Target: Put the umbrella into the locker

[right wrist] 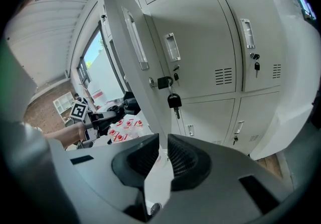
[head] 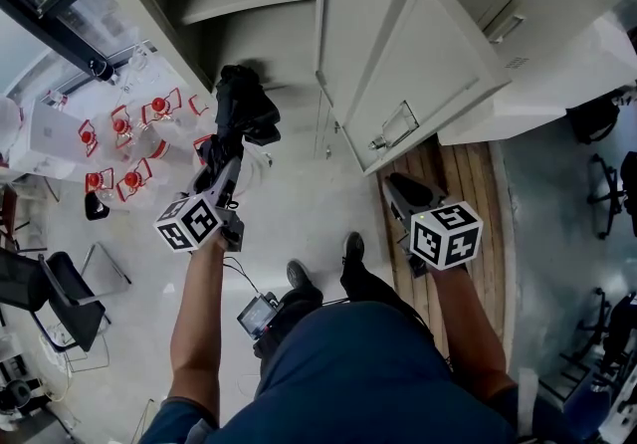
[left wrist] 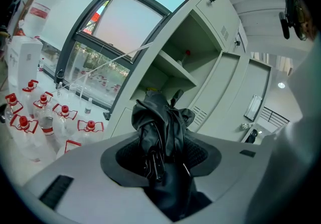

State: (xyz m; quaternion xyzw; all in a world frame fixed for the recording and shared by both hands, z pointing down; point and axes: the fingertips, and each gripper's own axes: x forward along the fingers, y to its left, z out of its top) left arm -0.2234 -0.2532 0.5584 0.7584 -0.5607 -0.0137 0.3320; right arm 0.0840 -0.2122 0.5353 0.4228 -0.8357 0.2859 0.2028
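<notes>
Umbrella: the black folded fabric umbrella (left wrist: 163, 130) is bunched and strapped. We find it pinched in the left gripper (left wrist: 163, 165), its crumpled end sticking out past the jaw tips.

Left gripper: jaws part-closed on the umbrella's body, pads pressing the fabric from both sides. In the head view we see this gripper (head: 231, 151) raised in front of the open compartment, the umbrella (head: 244, 109) at its mouth but outside it.

Right gripper: the right gripper (right wrist: 161, 160) has its jaws drawn near together on the lower edge of the pale grey metal locker door (right wrist: 131, 62). The door's edge runs down between the pads. We judge that it holds the door swung out.

Key: a black-headed key (right wrist: 174, 101) hangs from the door's lock.

Locker: the pale grey metal locker (left wrist: 228, 42) stands open ahead. Its compartment has a shelf (left wrist: 175, 70) across it.

Bottles: clear bottles with red caps (left wrist: 42, 117) stand beyond, to the left, by the window.

Done: door open; umbrella picked up and brought to the opening.

Left: we judge that the umbrella is not yet inside. It must go into the compartment, then be released, then the gripper withdrawn.
</notes>
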